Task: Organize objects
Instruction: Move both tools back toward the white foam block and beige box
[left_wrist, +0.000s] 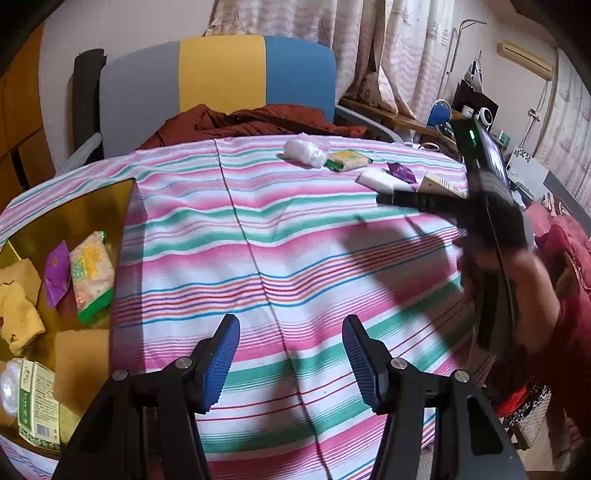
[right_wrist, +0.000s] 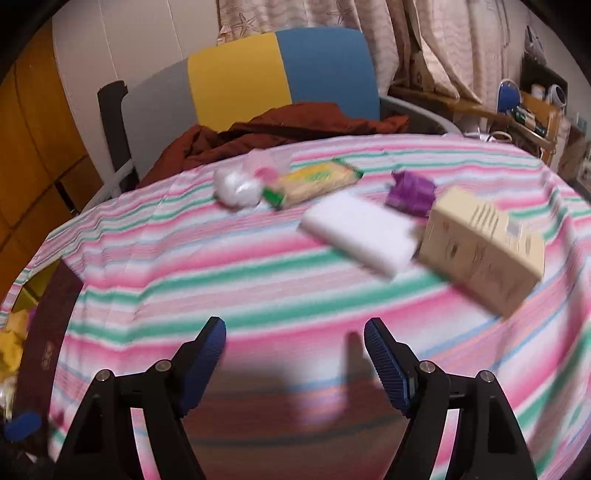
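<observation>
So here's where we're at: both sets of tongs are spread wide with nothing between the blue pads, the left tongs hanging over the middle of the pink, green and white striped cloth on the bench and the right tongs out toward the far-right corner. The gold-lined open box sits at the left edge of the bench and it's already got a purple wrapper, a green-and-yellow soft pack and some yellowish stuff in it, so we're guessing that's where everything goes. What's left is a little cluster on the far side: a crumpled white plastic bundle, a flat yellow-and-green packet, a white rectangular foam-looking block, a crumpled purple wrapper and a cream cardboard carton. The bit that matters for the next grab is that the whole cluster lies ahead and to the right of the right tongs, which are clearly the nearer pair; the left ones are well apart from it. The white block and the carton are closest, touching or nearly so (too blurry to say). Both run long-axis diagonally, near-right to far-left, so we'd probably want to twist the tongs to pinch across the short side.
</observation>
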